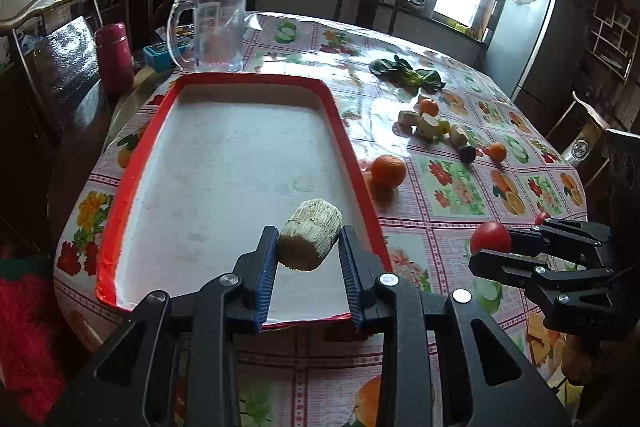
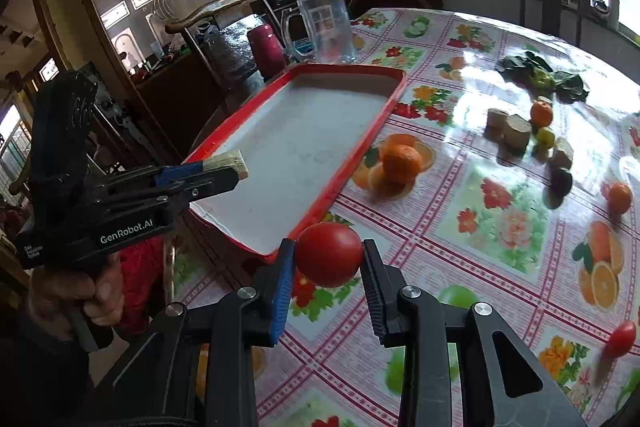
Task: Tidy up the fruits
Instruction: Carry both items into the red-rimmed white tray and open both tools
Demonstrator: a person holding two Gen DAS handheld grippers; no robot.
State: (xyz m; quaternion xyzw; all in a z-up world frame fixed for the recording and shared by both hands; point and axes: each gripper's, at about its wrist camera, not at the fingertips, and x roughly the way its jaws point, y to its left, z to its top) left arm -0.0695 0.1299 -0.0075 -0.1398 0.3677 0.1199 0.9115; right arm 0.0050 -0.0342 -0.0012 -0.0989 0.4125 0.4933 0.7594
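Observation:
My left gripper (image 1: 308,247) is shut on a beige fibrous cane piece (image 1: 310,239), held just above the near end of the red-rimmed tray (image 1: 348,147). It also shows in the right wrist view (image 2: 230,169) over the tray's (image 2: 352,167) near left corner. My right gripper (image 2: 328,259) is shut on a red tomato (image 2: 329,254), above the tablecloth right of the tray's near corner; it shows in the left view (image 1: 490,247) with the tomato (image 1: 490,237). An orange (image 1: 388,171) lies beside the tray's right rim.
More cane pieces (image 2: 510,127), small oranges (image 2: 619,197), a dark fruit (image 2: 560,181), a green fruit (image 2: 545,135) and leafy greens (image 2: 540,73) lie on the right of the table. A second tomato (image 2: 620,339) lies near right. A glass mug (image 1: 216,27) and red flask (image 1: 114,59) stand beyond the tray.

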